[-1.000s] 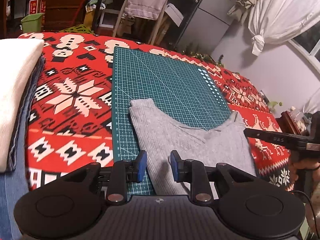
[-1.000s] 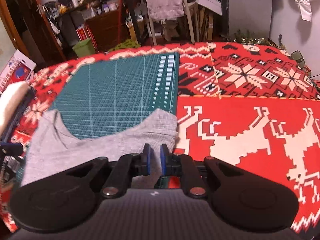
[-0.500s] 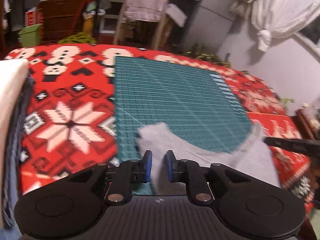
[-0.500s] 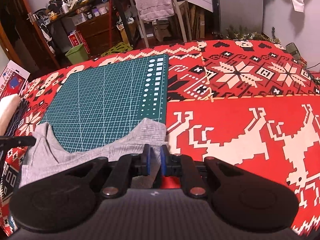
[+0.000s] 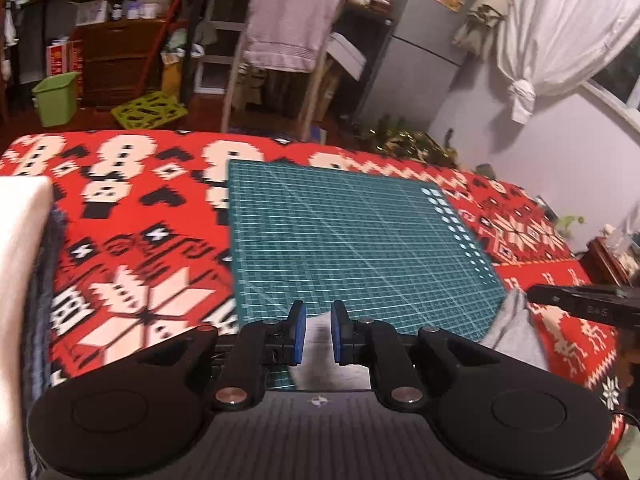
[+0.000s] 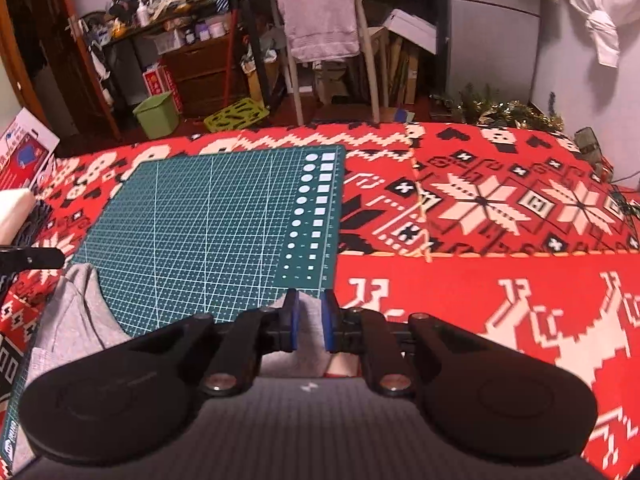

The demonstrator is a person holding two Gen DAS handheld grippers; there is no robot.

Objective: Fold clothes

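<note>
At the near edge of the green cutting mat [image 6: 208, 224], your grey top [image 6: 72, 320] has slid back toward you since a second ago, baring most of the mat. Your left hand-held gripper [image 5: 318, 330] and right hand-held gripper [image 6: 308, 322] each pinch a shoulder corner, jaws narrowed on cloth. That pull looks like straightening before the first fold.

Warm, dim indoor light; strong fisheye bending at every edge, corners vignetted black; the left wrist view smears with motion blur across the red patterned blanket [image 5: 132, 264]; the cutting mat [image 6: 216, 224] grid reads sharper in the right wrist view.
</note>
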